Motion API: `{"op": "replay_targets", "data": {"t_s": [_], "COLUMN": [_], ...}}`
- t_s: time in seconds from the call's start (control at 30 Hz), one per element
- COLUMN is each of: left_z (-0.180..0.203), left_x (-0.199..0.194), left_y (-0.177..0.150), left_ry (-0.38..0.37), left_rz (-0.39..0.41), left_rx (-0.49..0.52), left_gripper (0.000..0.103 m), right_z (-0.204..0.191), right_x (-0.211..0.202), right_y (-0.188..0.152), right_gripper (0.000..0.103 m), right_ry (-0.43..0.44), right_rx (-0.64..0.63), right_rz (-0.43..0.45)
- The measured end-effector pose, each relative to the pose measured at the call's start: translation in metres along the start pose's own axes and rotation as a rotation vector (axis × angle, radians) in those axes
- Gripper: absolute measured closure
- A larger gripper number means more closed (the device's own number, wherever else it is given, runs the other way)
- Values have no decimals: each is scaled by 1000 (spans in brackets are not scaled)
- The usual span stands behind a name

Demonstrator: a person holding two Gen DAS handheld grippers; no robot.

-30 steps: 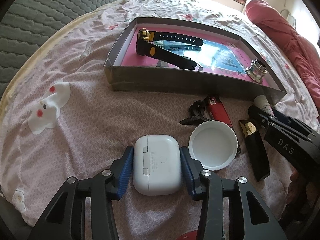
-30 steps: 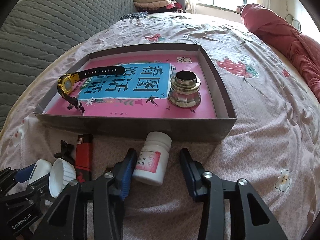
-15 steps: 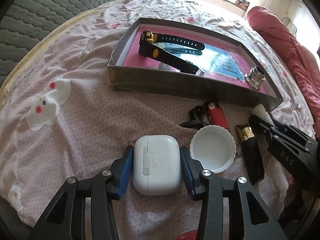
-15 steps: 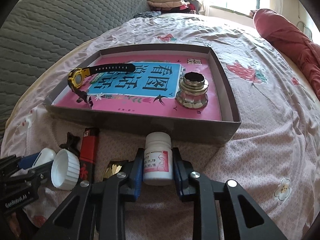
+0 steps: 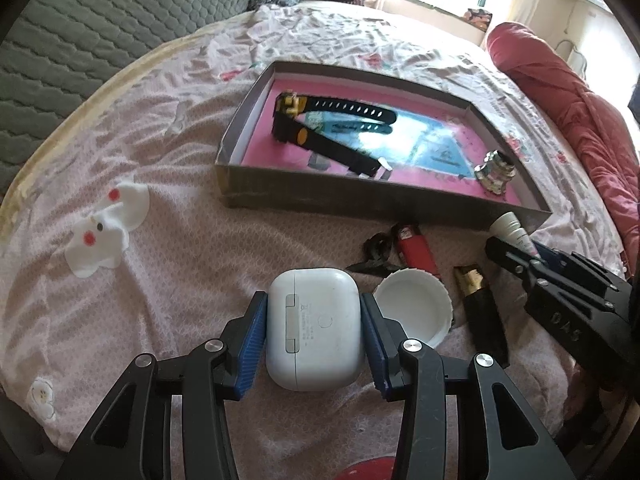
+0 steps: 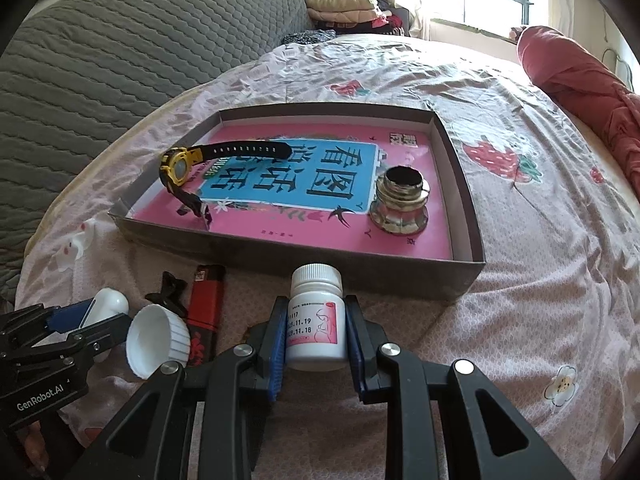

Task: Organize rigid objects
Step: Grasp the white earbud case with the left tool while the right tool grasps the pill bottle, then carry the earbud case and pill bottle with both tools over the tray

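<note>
With my right gripper (image 6: pixel 316 334) clamped on the white pill bottle (image 6: pixel 316 320) just before the box's (image 6: pixel 464 276) near wall, and my left fingers (image 5: pixel 252 330) hugging the earbud case (image 5: pixel 314 330) on the bed, I'd lift each clear of that wall before placing it inside.

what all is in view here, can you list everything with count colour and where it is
box: 1, grey, on the bed, pink and blue book lining its floor
watch: 1, yellow and black, in box, left side
metal cap: 1, silver, in box, right side
pill bottle: 1, white, in front of box, between right jaws
earbud case: 1, white, between left jaws
lid: 1, white, right of case
lighter: 1, red, beside lid
hair clip: 1, black, left of lighter
lipstick: 1, black and gold, right of lid
bedsheet: 1, pink, under everything
left gripper: 1, black, blue pads
right gripper: 1, black, blue pads
</note>
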State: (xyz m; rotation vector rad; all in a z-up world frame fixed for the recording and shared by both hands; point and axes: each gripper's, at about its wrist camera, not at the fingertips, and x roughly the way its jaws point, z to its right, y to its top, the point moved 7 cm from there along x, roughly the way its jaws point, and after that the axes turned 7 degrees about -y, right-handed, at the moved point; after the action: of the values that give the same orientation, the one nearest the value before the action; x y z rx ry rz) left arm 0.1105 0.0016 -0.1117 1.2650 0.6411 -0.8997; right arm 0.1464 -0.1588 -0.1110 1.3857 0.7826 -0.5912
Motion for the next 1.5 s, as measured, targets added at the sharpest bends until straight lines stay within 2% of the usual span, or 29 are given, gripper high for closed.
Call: {"op": "replay_targets", "data": {"t_s": [0.2,0.53,1.07,1.3,1.5], "left_z": [9,11,-3,1,0], "left_x": [-7,-9,-7,-4,4], "left_y": [4,15,60,81,92], "left_ry": [1,12,15,8,4], "left_rz": [29,55,123,155,152], "left_rx": [40,46,11,21,14], "left_gripper": [56,56,56,56,56], "right_z": [0,-4,6,9,9], "right_x": [-7,-22,-43,-43,-40], "right_y": [4,13,44,50,56], "right_gripper": [76,76,76,76,76], "right_ry": [6,19,30,35,36], "right_rx": [-1,-10,24,37,39], "right_rz": [28,92,210,233,244]}}
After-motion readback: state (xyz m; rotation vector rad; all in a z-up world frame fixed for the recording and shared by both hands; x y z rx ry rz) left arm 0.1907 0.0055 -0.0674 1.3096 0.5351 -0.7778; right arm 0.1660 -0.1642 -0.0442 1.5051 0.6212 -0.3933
